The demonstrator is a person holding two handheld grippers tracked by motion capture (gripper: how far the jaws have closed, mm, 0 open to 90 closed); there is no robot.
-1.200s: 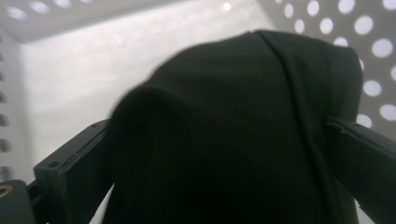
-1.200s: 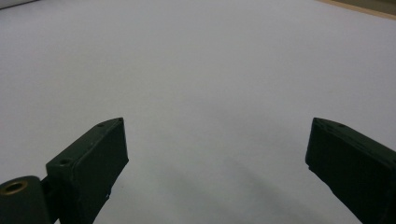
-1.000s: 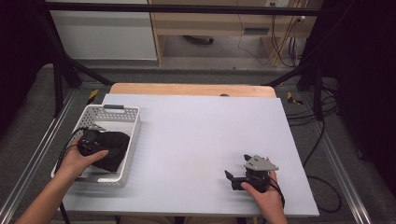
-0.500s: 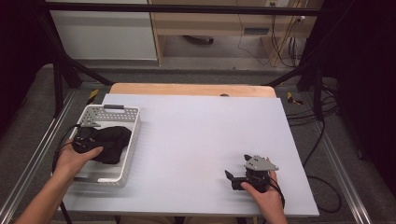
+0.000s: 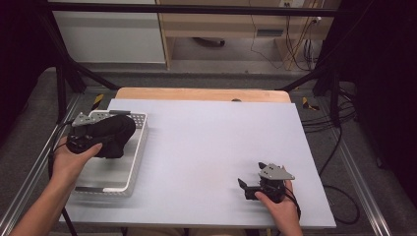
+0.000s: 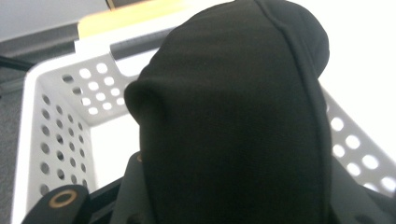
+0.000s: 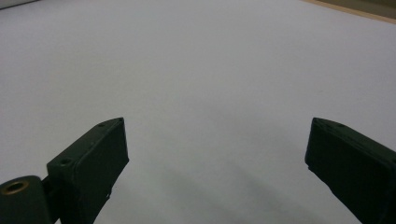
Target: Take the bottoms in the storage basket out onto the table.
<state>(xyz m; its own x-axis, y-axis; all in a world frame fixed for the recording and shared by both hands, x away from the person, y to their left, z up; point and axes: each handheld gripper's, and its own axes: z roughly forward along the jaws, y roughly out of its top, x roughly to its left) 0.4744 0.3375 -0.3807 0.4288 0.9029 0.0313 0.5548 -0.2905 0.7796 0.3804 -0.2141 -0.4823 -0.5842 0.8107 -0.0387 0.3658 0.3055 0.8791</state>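
Note:
A black cloth (image 5: 112, 133) hangs bunched from my left gripper (image 5: 109, 143), lifted a little above the white perforated basket (image 5: 141, 147) at the table's left side. The jaws have just closed and are shut on the cloth. In the left gripper view the black cloth (image 6: 233, 116) covers the jaws, and the basket (image 6: 60, 121) lies below and behind it. My right gripper (image 5: 244, 188) rests near the table's front right, held by a hand. It is open, and in its own view the right gripper (image 7: 215, 158) has nothing between the jaws but bare table.
The pale grey table top (image 5: 211, 137) stretches wide between the two grippers. A wooden board edge (image 5: 196, 94) runs along its far side. Black frame posts and cables stand on the floor beyond the table's left and right.
The left hand has risen out of the basket with the black cloth, which now hangs above the basket's far end. The right gripper has not moved.

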